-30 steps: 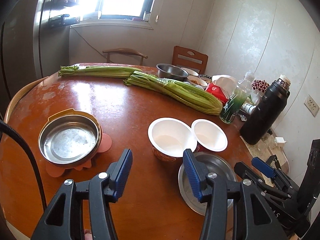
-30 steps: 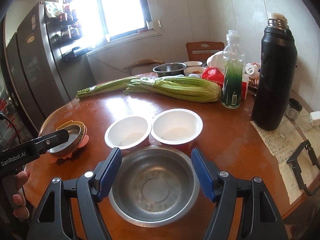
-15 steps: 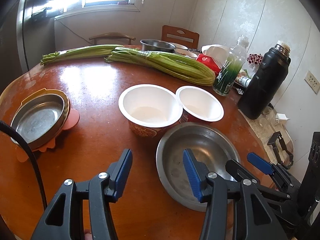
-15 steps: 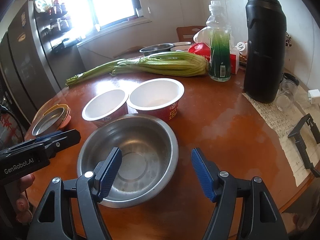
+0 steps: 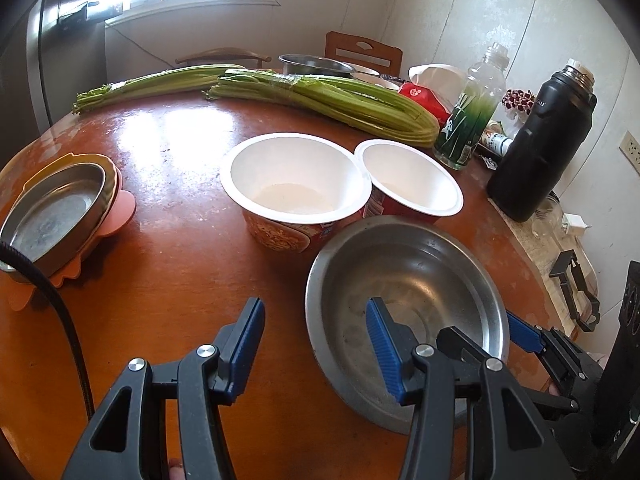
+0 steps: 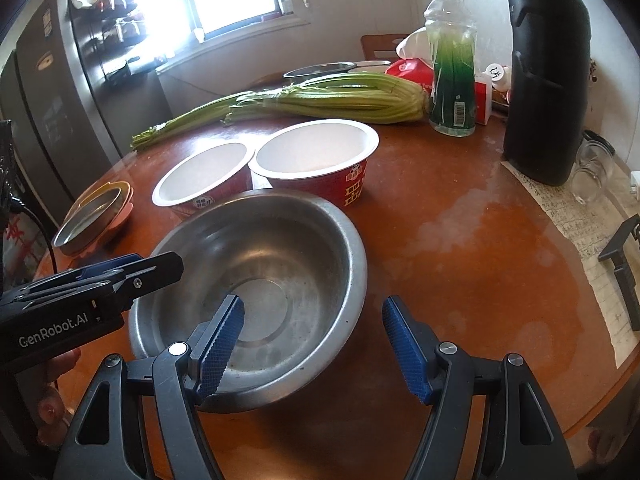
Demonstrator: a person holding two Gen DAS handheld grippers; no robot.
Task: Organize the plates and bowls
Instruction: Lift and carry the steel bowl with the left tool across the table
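Bowls are all unstacked so far — the steel bowl [image 6: 256, 280] sits nearest you on the table [image 6: 460, 248], two paper bowls [image 5: 296, 188] just behind, a small dish [image 5: 52, 216] well apart. Your left gripper [image 5: 316, 344] and right gripper [image 6: 312, 344] straddle its rim, jaws released — nothing grasped yet.

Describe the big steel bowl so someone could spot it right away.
On the round wooden table, look at the near edge, in front of two white-lined paper bowls. The wide steel bowl there is empty, deeper than the shallow steel dish on the pink mat.
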